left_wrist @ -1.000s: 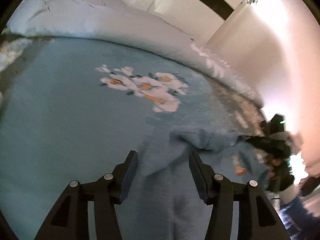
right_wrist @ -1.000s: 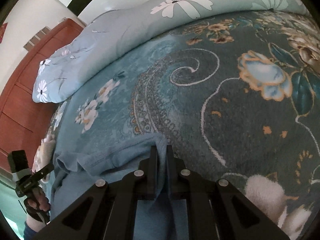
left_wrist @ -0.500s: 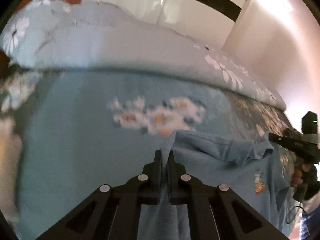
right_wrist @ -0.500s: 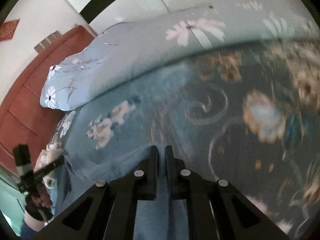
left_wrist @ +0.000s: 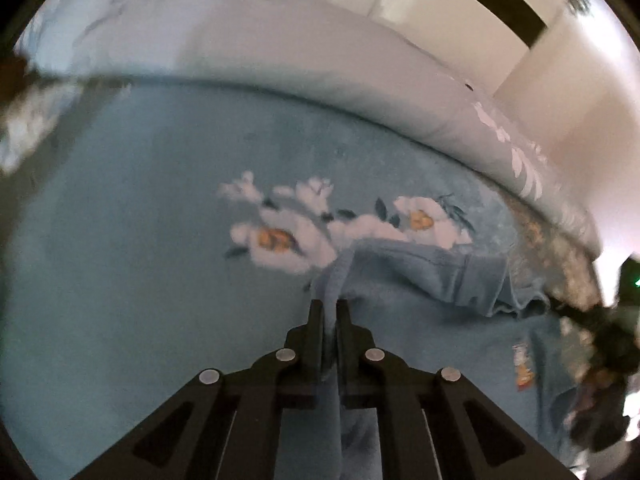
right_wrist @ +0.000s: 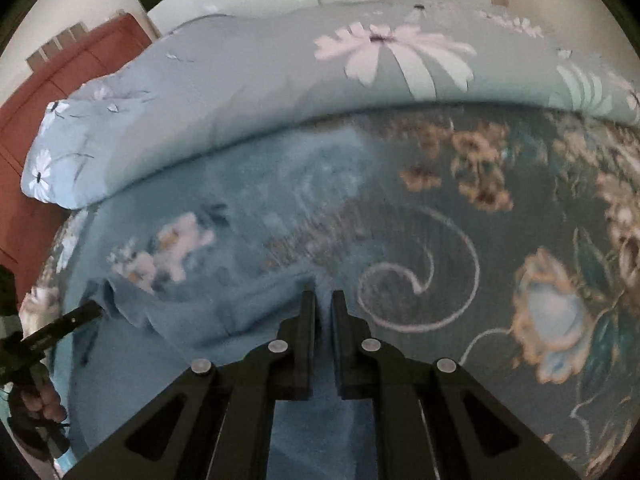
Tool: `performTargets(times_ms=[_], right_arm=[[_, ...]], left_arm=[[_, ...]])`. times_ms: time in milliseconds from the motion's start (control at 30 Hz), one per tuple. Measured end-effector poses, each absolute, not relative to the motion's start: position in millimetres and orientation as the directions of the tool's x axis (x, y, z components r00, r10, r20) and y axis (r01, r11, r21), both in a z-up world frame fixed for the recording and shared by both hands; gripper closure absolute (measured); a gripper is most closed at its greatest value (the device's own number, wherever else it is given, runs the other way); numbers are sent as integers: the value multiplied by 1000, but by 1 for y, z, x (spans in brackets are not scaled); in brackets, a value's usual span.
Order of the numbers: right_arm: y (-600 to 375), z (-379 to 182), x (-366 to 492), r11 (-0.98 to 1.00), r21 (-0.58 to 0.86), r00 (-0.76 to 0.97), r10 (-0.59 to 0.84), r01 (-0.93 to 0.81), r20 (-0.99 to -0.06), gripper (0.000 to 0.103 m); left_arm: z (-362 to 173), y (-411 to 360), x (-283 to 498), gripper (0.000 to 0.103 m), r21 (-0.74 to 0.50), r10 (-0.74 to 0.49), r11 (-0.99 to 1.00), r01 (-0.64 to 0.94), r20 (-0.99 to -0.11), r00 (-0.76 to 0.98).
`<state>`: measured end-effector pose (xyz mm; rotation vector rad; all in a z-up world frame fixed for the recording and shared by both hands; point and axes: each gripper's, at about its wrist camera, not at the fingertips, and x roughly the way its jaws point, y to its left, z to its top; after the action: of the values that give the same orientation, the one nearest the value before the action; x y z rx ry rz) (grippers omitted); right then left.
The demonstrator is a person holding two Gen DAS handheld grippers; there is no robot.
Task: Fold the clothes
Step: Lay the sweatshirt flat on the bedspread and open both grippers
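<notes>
Pinching blue shirt: both tools.

No legible text. Small orange-white printed patch on blue shirt: blurred, unreadable.

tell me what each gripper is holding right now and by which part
Both hold the blue shirt. The left gripper is shut on a bunched fold at one upper edge; the right gripper is shut on the opposite upper corner.
</notes>
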<state>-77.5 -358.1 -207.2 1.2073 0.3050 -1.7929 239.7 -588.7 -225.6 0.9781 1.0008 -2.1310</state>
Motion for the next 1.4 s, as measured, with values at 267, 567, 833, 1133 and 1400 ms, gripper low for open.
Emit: performTargets(times_ms=[267, 567, 833, 1133, 1400], right_arm=[[-323, -181, -74, -514, 335, -92, -639, 790, -763, 43], [-142, -180, -18, -524, 301, -100, -606, 797, -789, 42], [-28, -199, 19, -596, 419, -102, -648, 685, -755, 42], [-20, -214, 50, -560, 513, -73, -718, 651, -692, 90], [-10, -200, 31, -589, 518, -143, -734, 620, -664, 97]], left_arm=[[-192, -553, 274, 48, -420, -164, -546, 724, -795, -585], [-162, -435, 331, 37, -401, -259, -638, 658, -692, -673], [-171, -374, 365, 36, -486, -240, -576, 658, -669, -704], [-158, -337, 380, 35, -431, -281, -577, 694, -693, -664], [-151, -330, 385, 35, -418, -294, -590, 691, -687, -665]])
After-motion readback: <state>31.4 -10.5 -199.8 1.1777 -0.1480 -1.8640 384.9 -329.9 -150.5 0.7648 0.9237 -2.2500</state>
